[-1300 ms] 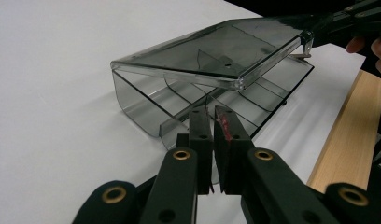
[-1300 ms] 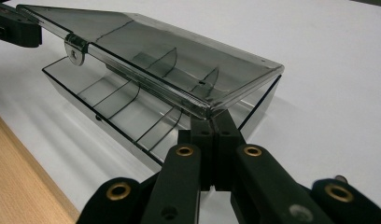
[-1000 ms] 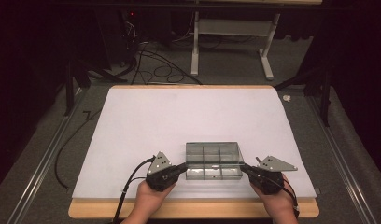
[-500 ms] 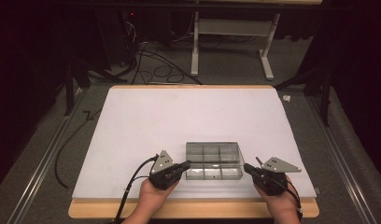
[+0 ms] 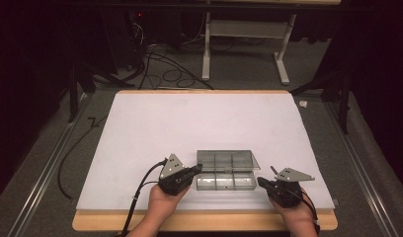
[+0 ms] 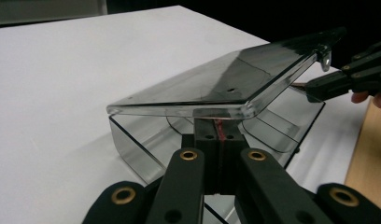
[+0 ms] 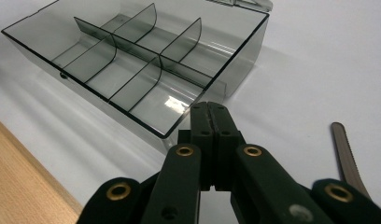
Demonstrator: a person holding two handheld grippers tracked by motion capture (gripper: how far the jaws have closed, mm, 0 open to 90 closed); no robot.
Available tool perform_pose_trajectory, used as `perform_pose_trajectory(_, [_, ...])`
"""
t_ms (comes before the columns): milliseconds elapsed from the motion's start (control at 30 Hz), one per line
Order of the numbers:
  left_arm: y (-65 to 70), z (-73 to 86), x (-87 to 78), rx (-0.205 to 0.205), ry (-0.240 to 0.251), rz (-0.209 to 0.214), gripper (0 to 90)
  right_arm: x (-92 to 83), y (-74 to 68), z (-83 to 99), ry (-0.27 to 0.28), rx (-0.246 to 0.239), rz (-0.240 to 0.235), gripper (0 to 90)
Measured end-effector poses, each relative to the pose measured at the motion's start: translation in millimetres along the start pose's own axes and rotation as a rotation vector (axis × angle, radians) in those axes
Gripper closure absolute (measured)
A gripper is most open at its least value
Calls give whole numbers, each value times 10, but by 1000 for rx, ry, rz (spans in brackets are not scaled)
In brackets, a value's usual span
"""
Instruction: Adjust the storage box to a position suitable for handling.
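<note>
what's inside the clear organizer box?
The organizer box holds only curved dividers forming six compartments, all empty. Its raised lid hides nothing from the right gripper view.

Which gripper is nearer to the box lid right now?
Left. The left gripper has its shut jaws right under the raised lid at the box's left end. The right gripper sits off the box's right end, clear of the lid.

Compartment box (image 5: 224,181) near table's (image 5: 140,128) front edge, lid (image 5: 228,160) raised behind; tongs flank it.
</note>
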State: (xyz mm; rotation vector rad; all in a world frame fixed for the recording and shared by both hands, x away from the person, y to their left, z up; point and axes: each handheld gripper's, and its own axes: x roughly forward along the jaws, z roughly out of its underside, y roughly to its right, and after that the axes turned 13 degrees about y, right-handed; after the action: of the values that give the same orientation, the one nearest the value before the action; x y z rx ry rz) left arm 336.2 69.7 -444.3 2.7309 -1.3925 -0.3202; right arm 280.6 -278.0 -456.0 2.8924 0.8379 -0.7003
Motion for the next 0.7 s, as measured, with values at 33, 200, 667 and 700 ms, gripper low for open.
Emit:
perform_pose_trajectory(33, [-8,-11,4,6,2,-4,899,3,-4,2,-1,1,-1,900])
perform_pose_trajectory(200, [-47,-40,40,1,10,-12,899,14,-14,0,-2,9,-11,900])
perform_pose_trajectory(667, [-122,-98,166,17,8,-31,898,6,-49,-22,12,-6,-12,900])
perform_pose_trajectory(700, [-127,-102,176,21,5,-33,898,1,-55,-31,19,-13,-9,900])
